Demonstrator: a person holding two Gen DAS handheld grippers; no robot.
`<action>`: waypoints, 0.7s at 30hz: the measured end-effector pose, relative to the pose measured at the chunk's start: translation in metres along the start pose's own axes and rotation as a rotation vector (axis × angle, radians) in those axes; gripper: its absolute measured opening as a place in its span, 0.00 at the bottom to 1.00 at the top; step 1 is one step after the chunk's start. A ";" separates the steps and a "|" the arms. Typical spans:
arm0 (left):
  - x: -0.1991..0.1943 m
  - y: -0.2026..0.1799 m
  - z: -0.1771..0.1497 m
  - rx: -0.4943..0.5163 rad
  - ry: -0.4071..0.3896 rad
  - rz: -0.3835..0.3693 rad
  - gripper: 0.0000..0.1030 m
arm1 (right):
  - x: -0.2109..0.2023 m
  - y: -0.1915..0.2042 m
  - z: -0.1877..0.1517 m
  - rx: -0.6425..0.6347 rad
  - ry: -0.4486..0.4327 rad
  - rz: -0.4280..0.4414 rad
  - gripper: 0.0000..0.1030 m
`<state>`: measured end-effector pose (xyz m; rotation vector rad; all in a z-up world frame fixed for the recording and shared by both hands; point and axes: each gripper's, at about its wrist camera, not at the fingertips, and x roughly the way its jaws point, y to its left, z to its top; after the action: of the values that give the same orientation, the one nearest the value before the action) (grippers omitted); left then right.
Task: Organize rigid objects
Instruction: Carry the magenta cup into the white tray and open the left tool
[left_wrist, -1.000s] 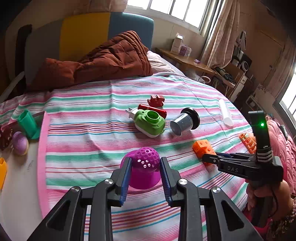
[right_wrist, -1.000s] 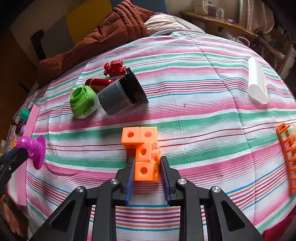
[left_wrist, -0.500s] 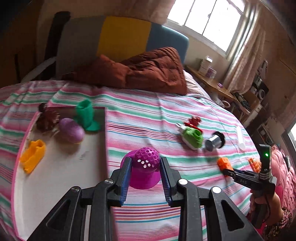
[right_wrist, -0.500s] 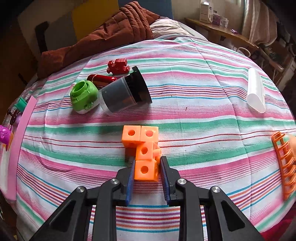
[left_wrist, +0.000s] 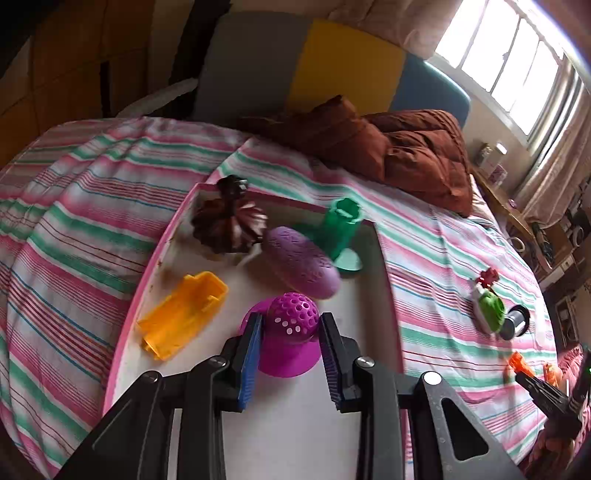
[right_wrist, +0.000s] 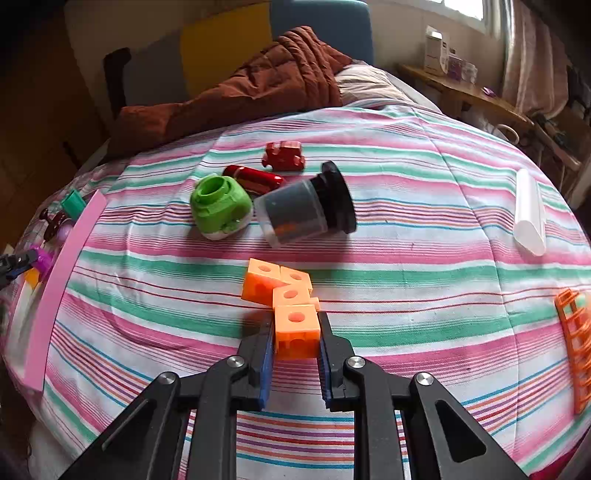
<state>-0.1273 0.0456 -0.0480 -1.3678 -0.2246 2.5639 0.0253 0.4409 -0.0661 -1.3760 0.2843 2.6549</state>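
Tray: we see its white floor and pink rim at the left of the striped bedspread; inside lie an orange mould, a dark brown fluted toy, a purple oval shell and a green cup-shaped piece.
Left gripper: our fingers are clamped on the magenta perforated dome toy, one pad on each side of its dome, flared base pointing down.
Deciding relation: the dome toy sits straight ahead between the left fingers, over bare tray floor, orange mould to its left and purple shell just beyond; we judge the release wants only a drop downward.
Right gripper: our pads squeeze the nearest cube of the orange cube cluster, whose long axis runs away from us and leftward.
Nearer arm: the tray lies far left of the right gripper, so we judge the left places first.
Loose items beyond: green round toy, grey lidded jar on its side.
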 end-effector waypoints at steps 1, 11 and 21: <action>0.003 0.003 0.002 -0.005 0.006 0.010 0.30 | 0.001 0.004 0.000 -0.013 0.000 0.004 0.20; 0.008 0.017 0.012 -0.053 -0.012 0.048 0.37 | 0.007 0.005 -0.006 0.009 0.014 0.078 0.20; -0.027 0.013 -0.016 -0.028 -0.108 0.003 0.37 | -0.001 0.034 -0.007 -0.058 -0.005 0.148 0.20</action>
<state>-0.1012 0.0263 -0.0380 -1.2408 -0.2775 2.6496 0.0246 0.4060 -0.0658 -1.4171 0.3231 2.8062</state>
